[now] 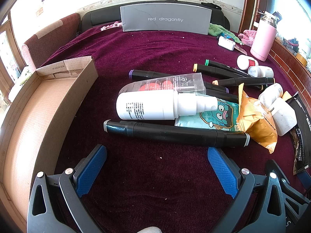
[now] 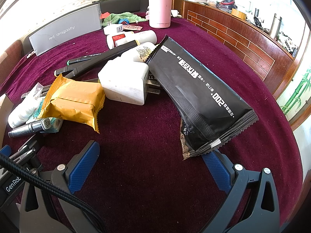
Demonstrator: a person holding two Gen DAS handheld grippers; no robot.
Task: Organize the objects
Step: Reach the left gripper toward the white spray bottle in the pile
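My left gripper (image 1: pixel 156 167): tilted down, jaws wide, empty, over bare bench (image 1: pixel 155 44). Ahead: cardboard tray (image 1: pixel 48 97), black marker (image 1: pixel 175 133), white spray bottle (image 1: pixel 153 106). My right gripper (image 2: pixel 152 164): wide, empty; black pouch (image 2: pixel 196 89) overlaps its right pad.

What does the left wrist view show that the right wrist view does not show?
Only the left wrist view shows the inside of the cardboard box, empty, and the purple-capped marker. Only the right wrist view shows the full black packet and the wooden counter. Both show the white spray bottle, yellow packet, white charger, pink flask and grey box. Both grippers, left and right, are open and empty.
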